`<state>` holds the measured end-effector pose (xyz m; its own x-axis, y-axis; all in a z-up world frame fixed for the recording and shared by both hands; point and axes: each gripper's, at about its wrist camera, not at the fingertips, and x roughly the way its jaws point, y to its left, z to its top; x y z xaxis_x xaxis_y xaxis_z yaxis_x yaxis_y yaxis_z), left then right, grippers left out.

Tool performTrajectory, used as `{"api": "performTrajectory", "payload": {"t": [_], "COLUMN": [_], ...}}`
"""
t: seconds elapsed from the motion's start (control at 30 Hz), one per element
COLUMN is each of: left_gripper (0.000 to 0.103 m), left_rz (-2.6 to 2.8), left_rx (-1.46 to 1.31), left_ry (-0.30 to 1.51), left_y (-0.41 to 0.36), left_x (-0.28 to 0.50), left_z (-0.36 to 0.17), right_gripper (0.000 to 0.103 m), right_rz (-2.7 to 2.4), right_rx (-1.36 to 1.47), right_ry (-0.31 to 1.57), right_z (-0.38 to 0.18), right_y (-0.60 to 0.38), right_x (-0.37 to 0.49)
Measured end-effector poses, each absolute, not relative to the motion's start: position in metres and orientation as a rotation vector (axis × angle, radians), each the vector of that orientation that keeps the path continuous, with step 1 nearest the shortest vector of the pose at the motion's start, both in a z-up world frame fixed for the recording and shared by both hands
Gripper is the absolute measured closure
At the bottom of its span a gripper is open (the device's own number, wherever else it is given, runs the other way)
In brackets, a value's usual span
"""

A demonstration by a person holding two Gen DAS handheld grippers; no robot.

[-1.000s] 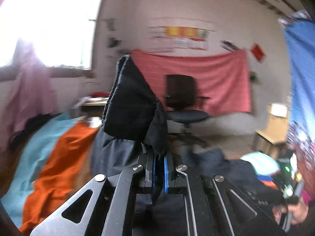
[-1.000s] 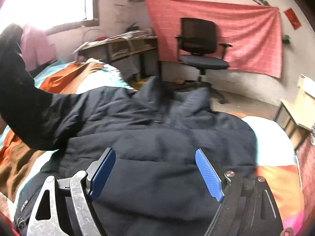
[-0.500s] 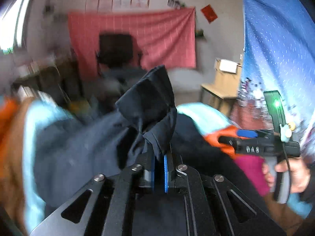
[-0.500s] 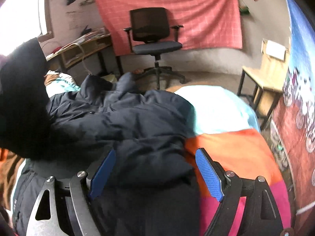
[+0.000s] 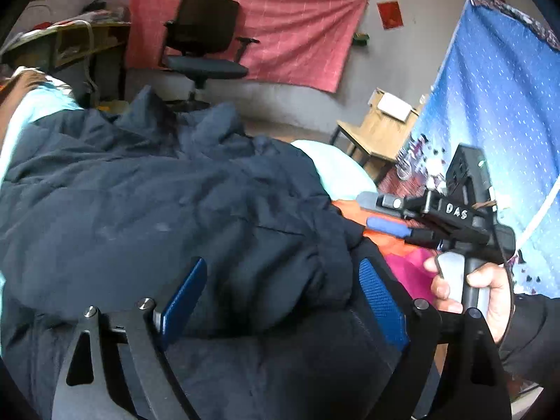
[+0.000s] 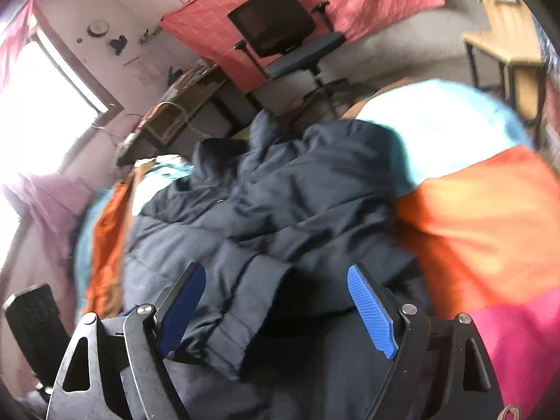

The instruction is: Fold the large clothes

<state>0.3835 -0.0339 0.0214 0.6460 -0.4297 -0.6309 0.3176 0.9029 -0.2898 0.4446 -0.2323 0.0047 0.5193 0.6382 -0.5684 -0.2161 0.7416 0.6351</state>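
Quilted jacket (image 5: pixel 182 210): matt navy cloth, softly creased. Bed cover (image 6: pixel 483 210): smooth cloth in orange, pale blue and pink panels. Left gripper (image 5: pixel 280 301): ribbed blue pads on matt black arms with bright metal rivets; wall hanging (image 5: pixel 280 31): pink checked cloth.

Bed (image 6: pixel 490 217) with orange, pale blue and pink cover, dark navy padded jacket (image 5: pixel 168 203) spread on it

The puffy jacket (image 5: pixel 157 210) is dark navy, lying on a bedspread (image 6: pixel 490 217) blocked in orange, pale turquoise and magenta. Each hand-held gripper is black with bright blue ribbed pads (image 6: pixel 371 311). Behind, a salmon-red cloth (image 5: pixel 297 28) with a thin pale grid hangs beside a blue white-speckled sheet (image 5: pixel 490 105); the office chair (image 5: pixel 203 35) is black.
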Motion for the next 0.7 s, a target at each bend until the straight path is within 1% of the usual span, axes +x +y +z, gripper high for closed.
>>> {"api": "performTrajectory", "payload": {"t": [0.17,0.23,0.27,0.3,0.43,0.47,0.5,0.7], "left_gripper": [0.018,0.018,0.018,0.018,0.018,0.018,0.018,0.018], "left_rz": [-0.221,-0.141,-0.091,-0.060,0.063,0.090,0.108,0.168], "left_rx": [-0.170,-0.176,-0.177,-0.179,-0.187,-0.199,-0.213,-0.260], "left_ry": [0.713,0.711,0.710,0.706,0.707,0.711,0.714,0.709], "left_y": [0.016,0.039,0.054,0.065,0.109,0.119,0.127,0.159], "left_x": [0.373,0.372,0.372,0.371,0.369,0.370,0.368,0.363], "left_z": [0.028,0.027,0.027,0.025,0.015,0.013,0.011,0.013], "right_gripper": [0.021,0.031,0.041,0.049,0.072,0.089,0.097,0.100], "right_rz": [0.527,0.541,0.551,0.558,0.533,0.512,0.488,0.477], "right_rx": [0.463,0.453,0.447,0.434,0.346,0.310,0.275,0.260], "right_ry": [0.968,0.986,0.999,1.014,0.994,0.981,0.972,0.848], "right_z": [-0.009,-0.013,-0.015,-0.016,-0.014,-0.012,-0.010,0.021], "right_y": [-0.205,-0.197,-0.192,-0.187,-0.175,-0.174,-0.172,-0.186], "right_x": [0.443,0.438,0.436,0.433,0.424,0.423,0.423,0.418]}}
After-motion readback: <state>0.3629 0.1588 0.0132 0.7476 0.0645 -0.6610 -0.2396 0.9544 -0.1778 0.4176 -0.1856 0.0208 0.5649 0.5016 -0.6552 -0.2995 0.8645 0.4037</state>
